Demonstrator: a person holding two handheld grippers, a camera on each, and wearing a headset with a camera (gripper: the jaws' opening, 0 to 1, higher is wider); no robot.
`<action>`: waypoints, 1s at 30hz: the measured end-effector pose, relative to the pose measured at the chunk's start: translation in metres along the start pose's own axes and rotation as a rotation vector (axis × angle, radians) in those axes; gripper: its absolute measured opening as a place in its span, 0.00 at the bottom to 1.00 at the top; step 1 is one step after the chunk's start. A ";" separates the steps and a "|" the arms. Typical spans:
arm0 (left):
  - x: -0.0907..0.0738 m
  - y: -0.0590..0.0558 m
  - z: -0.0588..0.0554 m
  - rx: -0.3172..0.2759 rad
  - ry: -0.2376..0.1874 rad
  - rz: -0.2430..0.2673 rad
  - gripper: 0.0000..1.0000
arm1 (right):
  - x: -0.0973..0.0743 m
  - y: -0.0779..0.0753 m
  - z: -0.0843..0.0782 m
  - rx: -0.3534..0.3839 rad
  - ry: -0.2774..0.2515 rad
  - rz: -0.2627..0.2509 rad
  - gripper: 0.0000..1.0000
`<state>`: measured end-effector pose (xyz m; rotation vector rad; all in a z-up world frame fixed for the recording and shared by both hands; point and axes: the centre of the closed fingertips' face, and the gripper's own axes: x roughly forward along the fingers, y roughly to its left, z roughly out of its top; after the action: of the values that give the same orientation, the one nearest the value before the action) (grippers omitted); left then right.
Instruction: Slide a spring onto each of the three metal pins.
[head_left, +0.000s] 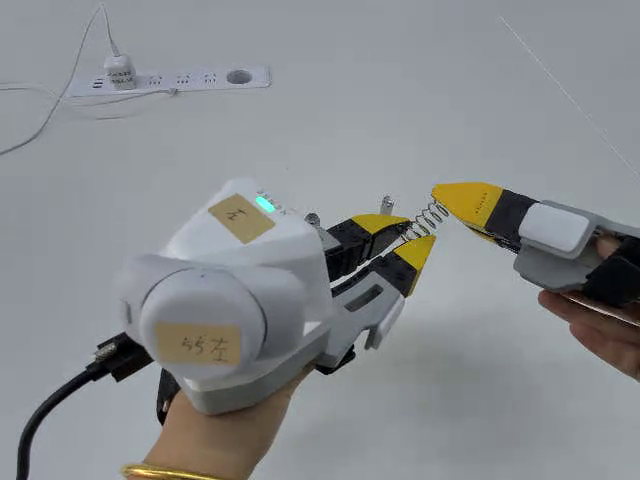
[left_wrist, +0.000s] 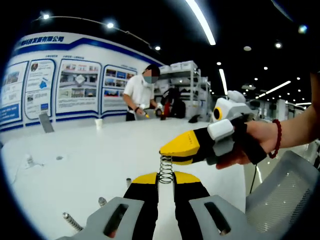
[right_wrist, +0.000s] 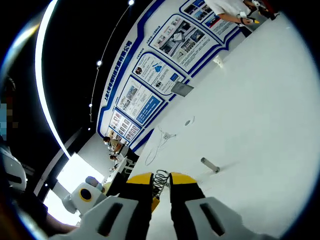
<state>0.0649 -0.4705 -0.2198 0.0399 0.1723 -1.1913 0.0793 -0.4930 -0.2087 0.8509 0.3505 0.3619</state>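
A small metal spring (head_left: 428, 220) hangs in the air between the two grippers, over the white table. My left gripper (head_left: 415, 235) holds its lower end between yellow-tipped jaws, and the spring (left_wrist: 166, 170) stands up from the left gripper (left_wrist: 166, 179). My right gripper (head_left: 445, 200) comes in from the right, shut on the upper end; the spring (right_wrist: 160, 177) shows between its tips (right_wrist: 160, 179). Two bare metal pins (head_left: 387, 203) (head_left: 313, 218) stand on the table just behind the left gripper. A pin (left_wrist: 71, 221) at the lower left looks ribbed, perhaps with a spring on it.
A white power strip (head_left: 170, 80) with a plug and cable lies at the far left of the table. A black cable (head_left: 50, 420) trails from the left gripper. A grey chair (left_wrist: 285, 190) stands at the right, and a person (left_wrist: 142, 92) works at a far bench.
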 end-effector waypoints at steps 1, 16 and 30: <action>-0.001 0.000 0.001 0.000 -0.005 0.000 0.10 | 0.000 0.002 0.001 0.010 -0.004 0.011 0.13; -0.005 -0.002 -0.005 0.016 0.036 -0.001 0.11 | 0.002 0.008 -0.004 0.016 0.008 0.019 0.11; -0.012 0.006 -0.018 0.003 0.110 0.033 0.26 | 0.006 0.000 -0.005 -0.235 0.046 -0.059 0.11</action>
<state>0.0644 -0.4545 -0.2362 0.1104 0.2661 -1.1575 0.0825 -0.4864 -0.2128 0.6017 0.3669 0.3605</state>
